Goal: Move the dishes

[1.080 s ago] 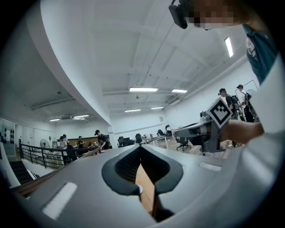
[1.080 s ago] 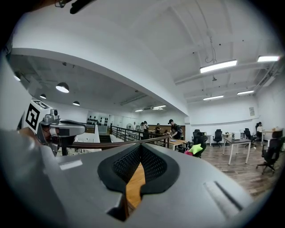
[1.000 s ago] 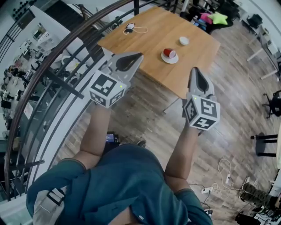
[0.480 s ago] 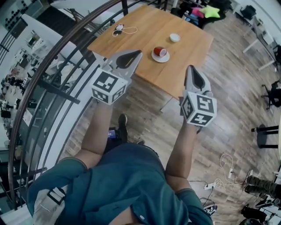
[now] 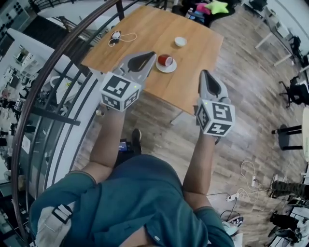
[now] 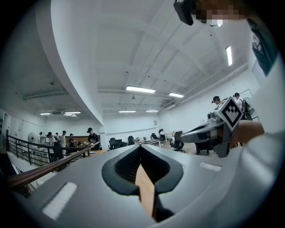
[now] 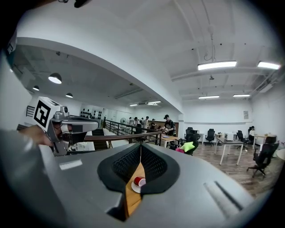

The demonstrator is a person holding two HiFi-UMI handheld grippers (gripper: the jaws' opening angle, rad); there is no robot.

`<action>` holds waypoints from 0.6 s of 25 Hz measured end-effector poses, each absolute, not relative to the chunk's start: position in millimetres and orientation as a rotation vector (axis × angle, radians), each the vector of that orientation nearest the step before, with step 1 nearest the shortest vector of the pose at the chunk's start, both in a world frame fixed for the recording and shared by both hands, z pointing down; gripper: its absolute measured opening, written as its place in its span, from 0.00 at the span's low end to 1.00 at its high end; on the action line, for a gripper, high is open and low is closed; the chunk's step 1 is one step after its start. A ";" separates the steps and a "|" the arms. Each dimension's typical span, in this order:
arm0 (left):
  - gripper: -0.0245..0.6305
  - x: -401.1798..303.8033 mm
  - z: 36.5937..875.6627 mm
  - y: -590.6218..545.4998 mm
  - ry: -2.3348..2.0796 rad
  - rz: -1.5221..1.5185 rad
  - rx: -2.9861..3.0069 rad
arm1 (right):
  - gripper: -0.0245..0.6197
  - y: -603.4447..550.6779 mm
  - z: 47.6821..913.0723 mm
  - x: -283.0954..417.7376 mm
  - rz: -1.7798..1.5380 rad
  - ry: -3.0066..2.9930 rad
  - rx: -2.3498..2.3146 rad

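Observation:
A red cup (image 5: 164, 60) lies on its side on a white saucer (image 5: 167, 67) near the front of a wooden table (image 5: 145, 29). A small white bowl (image 5: 180, 41) sits farther back on it. My left gripper (image 5: 152, 54) is shut and empty, its tips over the table's near edge, just left of the cup. My right gripper (image 5: 204, 73) is also shut and empty, over the floor right of the table's near corner. Past the right gripper's (image 7: 140, 145) jaws I see the red cup (image 7: 139, 181) and saucer (image 7: 135, 188). The left gripper (image 6: 140, 146) view shows only a strip of tabletop.
A black curved railing (image 5: 58, 62) runs along the left, close to the table. A white headset with its cable (image 5: 116, 35) lies on the table's far left. A green star cushion (image 5: 218, 6) lies beyond the table. Chairs (image 5: 295, 91) stand right; cables (image 5: 247, 179) trail on the floor.
The table with the cup and bowl has drawn nearer and slid left in the head view. Both grippers stay shut; the left one's tips now reach over the table edge.

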State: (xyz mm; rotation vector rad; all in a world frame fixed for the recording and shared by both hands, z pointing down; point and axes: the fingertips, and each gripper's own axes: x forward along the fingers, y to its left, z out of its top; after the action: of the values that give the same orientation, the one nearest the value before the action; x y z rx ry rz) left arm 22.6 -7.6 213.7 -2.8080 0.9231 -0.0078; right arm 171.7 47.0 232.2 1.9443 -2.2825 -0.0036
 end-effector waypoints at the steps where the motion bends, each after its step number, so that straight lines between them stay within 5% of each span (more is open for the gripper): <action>1: 0.04 23.7 214.6 -16.6 0.906 -0.009 -2.815 | 0.06 38.9 231.5 169.3 -0.010 -2.284 1.944; 8: 0.07 23.7 212.7 -82.0 0.802 0.001 -2.865 | 0.21 -18.1 228.1 149.3 -0.002 -2.291 1.957; 15: 0.20 21.4 213.7 -137.8 0.717 0.000 -2.906 | 0.23 -65.4 226.9 140.5 0.022 -2.229 2.016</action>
State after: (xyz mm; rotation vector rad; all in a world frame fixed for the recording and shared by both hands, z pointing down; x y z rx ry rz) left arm 21.4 -137.8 213.7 -2.9063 0.7168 0.0005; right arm 140.5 -65.4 226.9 2.0164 -2.2285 0.0220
